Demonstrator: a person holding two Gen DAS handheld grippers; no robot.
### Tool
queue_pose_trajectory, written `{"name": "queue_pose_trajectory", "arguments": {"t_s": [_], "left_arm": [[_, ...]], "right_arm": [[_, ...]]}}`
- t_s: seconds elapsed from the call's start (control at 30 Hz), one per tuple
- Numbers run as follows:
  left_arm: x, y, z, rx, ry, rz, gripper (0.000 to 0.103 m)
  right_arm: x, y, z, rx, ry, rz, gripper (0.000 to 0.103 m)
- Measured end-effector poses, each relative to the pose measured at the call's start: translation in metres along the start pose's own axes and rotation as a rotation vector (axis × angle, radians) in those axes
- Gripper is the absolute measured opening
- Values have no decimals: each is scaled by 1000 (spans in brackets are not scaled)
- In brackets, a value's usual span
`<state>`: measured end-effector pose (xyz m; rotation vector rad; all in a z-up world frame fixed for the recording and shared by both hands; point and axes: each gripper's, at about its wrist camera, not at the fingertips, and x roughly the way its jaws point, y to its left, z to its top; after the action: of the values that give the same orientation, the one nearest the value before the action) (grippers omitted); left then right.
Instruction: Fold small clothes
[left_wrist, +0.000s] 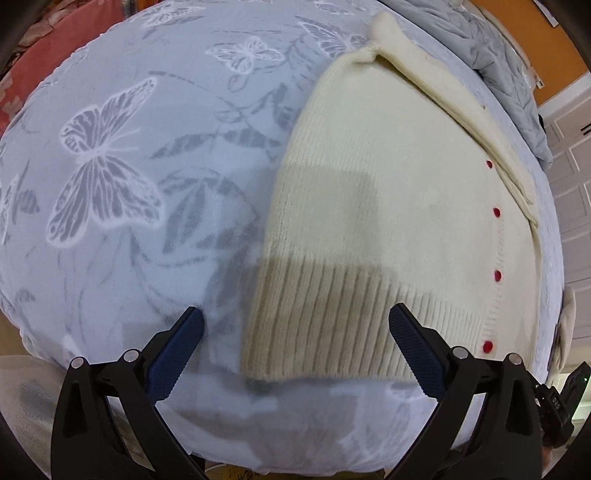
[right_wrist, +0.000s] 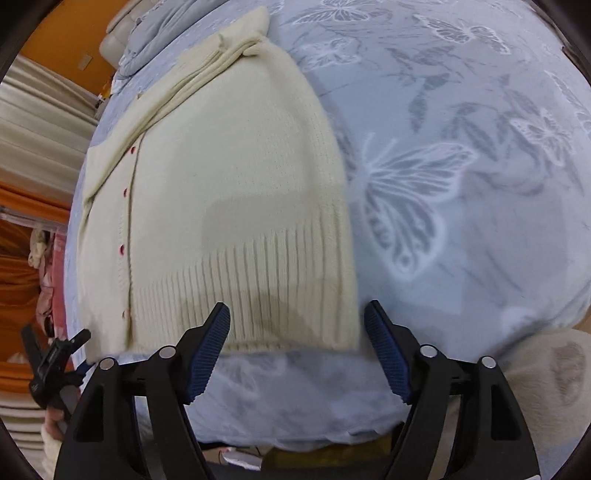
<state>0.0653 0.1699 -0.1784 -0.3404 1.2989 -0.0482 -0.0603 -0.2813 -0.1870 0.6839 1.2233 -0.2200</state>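
A cream knit cardigan (left_wrist: 369, 206) with red buttons (left_wrist: 496, 212) lies flat on the blue butterfly-print bedspread (left_wrist: 129, 184), ribbed hem toward me. One sleeve (left_wrist: 461, 107) is folded across its front. My left gripper (left_wrist: 295, 325) is open and empty, hovering over the hem's left corner. In the right wrist view the cardigan (right_wrist: 229, 192) fills the left half. My right gripper (right_wrist: 297, 317) is open and empty above the hem's right corner. The left gripper also shows at the left edge of the right wrist view (right_wrist: 51, 362).
A grey quilt (left_wrist: 509, 66) is bunched at the far end of the bed. The bed's near edge (right_wrist: 295, 439) runs just under the grippers. Orange wall and curtains (right_wrist: 29, 122) stand beside the bed. A cream pillow (right_wrist: 554, 373) lies at the near right.
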Motion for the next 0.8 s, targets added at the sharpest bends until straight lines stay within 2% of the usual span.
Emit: {"name": "queue_pose_trajectory", "arguments": {"t_s": [0.07,0.1,0.13,0.17,0.23,0.3,0.4,0.47,0.63,0.73,0.8], "left_arm": [[0,-5,-1,-4,-11,-3,96],[-1,-6,0,-6,-20,-14,92],[-3,-7,2,-7,-23,-15,75],[-4,-10,4,-4,-21,-24,44],[-6,-9,11,-37,11,-93,11],[-16,-9,14,-63,2,-118,11],[-42,-14,13,-46,-41,-156,10],[-60,-19,10,-21,-63,-178,9],[-103,-26,-12,53,-123,-205,9],[-118,-22,-39,90,-115,-204,8],[-128,-16,-70,117,-83,-195,9]], "right_arm": [[2,5,1,-4,-36,3,80],[3,7,1,-9,-46,8,69],[5,10,6,-16,-57,9,55],[6,12,7,-22,-60,14,13],[4,12,7,2,-42,51,9],[-17,13,8,14,-107,105,9],[-54,21,3,-21,-215,154,8],[-73,24,-1,-38,-252,176,8],[-106,20,-16,-75,-281,208,7],[-122,8,-38,-102,-256,205,7],[-130,3,-57,-125,-237,192,7]]}}
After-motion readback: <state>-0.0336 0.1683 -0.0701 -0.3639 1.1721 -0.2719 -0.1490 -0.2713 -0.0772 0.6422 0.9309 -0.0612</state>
